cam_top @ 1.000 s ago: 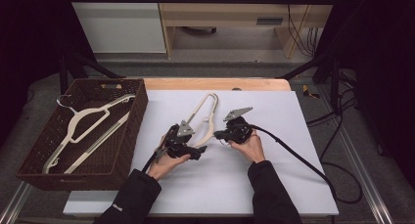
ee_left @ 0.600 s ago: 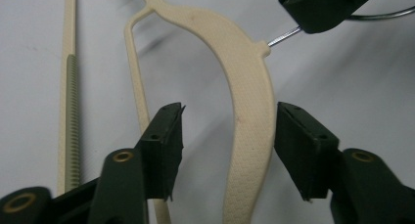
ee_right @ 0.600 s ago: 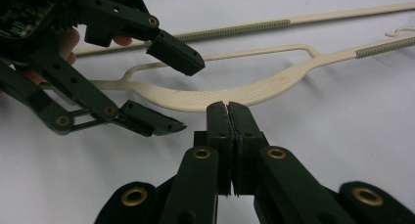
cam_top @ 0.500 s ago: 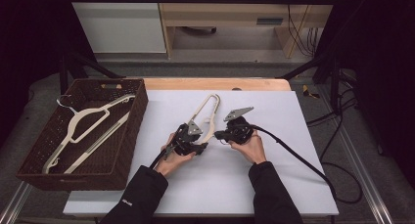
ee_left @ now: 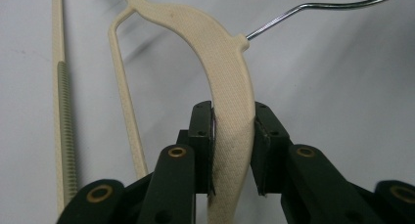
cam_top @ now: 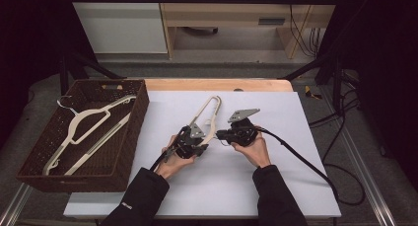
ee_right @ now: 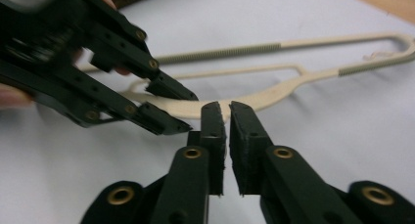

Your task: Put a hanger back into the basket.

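A cream plastic hanger with a metal hook lies on the white table top. In the left gripper view my left gripper is shut on the hanger's curved arm, just below the neck where the wire hook leaves it. In the high view my left gripper sits at the hanger's near end. My right gripper faces it from the right. Its jaws stand almost together with a thin slit, at the hanger's neck, where the hook runs; the wire is hidden between them.
A dark wicker basket stands on the table's left edge with cream hangers lying in it. A strip of wood borders the far side of the table. A black cable trails from the right gripper off to the right.
My left hand and its gripper have edged slightly right, closer against the hanger. The right gripper and the hanger have stayed in place.
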